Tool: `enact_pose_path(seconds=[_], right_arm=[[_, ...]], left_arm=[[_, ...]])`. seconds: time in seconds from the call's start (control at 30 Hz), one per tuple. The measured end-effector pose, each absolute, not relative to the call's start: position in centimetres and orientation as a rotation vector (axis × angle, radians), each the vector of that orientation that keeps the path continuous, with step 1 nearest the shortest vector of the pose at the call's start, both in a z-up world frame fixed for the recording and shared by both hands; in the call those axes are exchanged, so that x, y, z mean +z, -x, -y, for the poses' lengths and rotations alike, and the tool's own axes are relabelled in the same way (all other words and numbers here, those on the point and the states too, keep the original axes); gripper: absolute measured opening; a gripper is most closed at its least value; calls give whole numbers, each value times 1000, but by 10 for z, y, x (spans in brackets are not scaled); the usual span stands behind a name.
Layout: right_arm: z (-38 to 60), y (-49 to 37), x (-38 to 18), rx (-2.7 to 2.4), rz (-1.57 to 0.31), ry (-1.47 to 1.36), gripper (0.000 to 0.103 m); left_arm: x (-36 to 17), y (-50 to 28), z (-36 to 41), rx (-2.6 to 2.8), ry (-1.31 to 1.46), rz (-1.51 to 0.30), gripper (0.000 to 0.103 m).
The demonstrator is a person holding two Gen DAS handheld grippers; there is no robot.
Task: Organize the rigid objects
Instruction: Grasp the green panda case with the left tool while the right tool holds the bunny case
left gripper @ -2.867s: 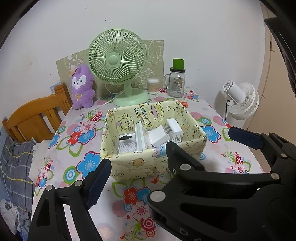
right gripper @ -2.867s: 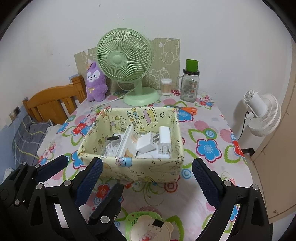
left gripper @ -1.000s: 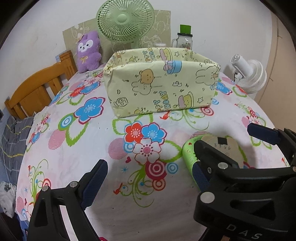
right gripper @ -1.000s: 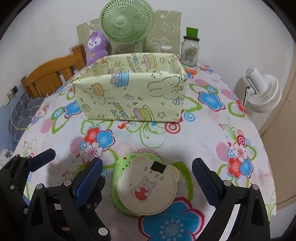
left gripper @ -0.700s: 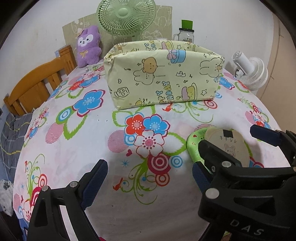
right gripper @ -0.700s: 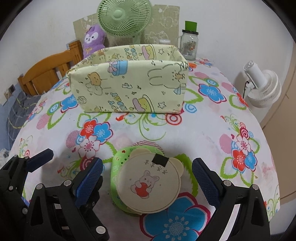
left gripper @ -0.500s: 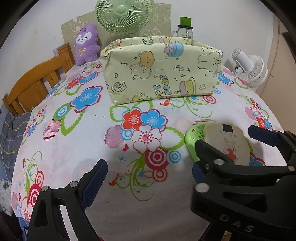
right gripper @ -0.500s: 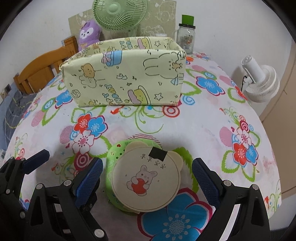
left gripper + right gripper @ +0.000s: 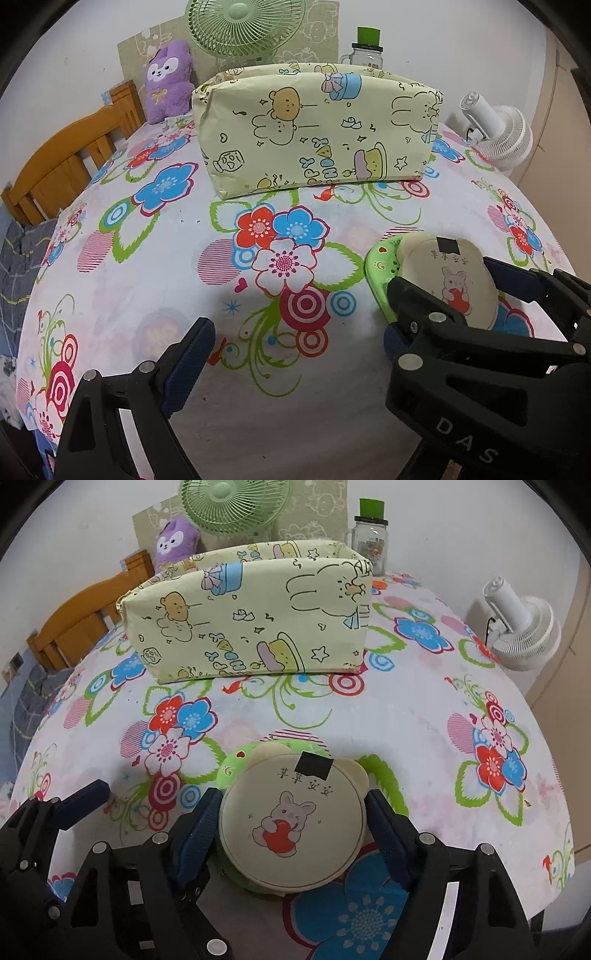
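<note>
A round green case with a cream bear-eared lid and a rabbit drawing (image 9: 291, 816) lies on the flowered tablecloth near the table's front edge. My right gripper (image 9: 293, 829) is closed around it, with both blue pads touching its sides. The case also shows in the left wrist view (image 9: 443, 280), with the right gripper (image 9: 461, 295) on it. My left gripper (image 9: 295, 343) is open and empty, low over the cloth to the case's left. A yellow cartoon-print fabric box (image 9: 251, 616) stands behind; its contents are hidden.
Behind the box stand a green desk fan (image 9: 245, 26), a purple plush (image 9: 168, 79) and a glass jar with a green lid (image 9: 371, 541). A white fan (image 9: 524, 631) stands off the table's right edge. A wooden chair back (image 9: 70, 162) is at the left.
Both grippers dropped from above the box to table level at the front. The right gripper moved forward around the round case and its fingers closed onto its sides.
</note>
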State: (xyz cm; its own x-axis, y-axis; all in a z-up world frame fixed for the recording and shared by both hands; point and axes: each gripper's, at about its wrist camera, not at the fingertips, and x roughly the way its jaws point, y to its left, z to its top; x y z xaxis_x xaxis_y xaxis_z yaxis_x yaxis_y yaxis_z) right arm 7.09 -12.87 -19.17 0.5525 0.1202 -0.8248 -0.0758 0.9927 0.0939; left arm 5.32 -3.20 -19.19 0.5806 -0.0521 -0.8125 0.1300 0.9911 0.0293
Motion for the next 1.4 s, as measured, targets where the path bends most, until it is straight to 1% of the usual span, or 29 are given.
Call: enact_pose_path(seconds=[0.3, 0.63, 0.93, 1.33, 1.4], right_arm=[[138, -70, -183, 107, -952, -70, 78], [168, -73, -178, 65, -938, -86, 78], [196, -77, -181, 35, -939, -103, 78], [221, -90, -184, 36, -941, -107, 78], [224, -92, -185, 42, -943, -108, 78]], left_arm=[[-184, -55, 36, -113, -68, -937, 94], [-180, -64, 64, -164, -68, -941, 94], [-184, -70, 90, -159, -75, -964, 94], [-189, -78, 105, -68, 19, -999, 95], [-193, -79, 112, -52, 2, -1011, 95]])
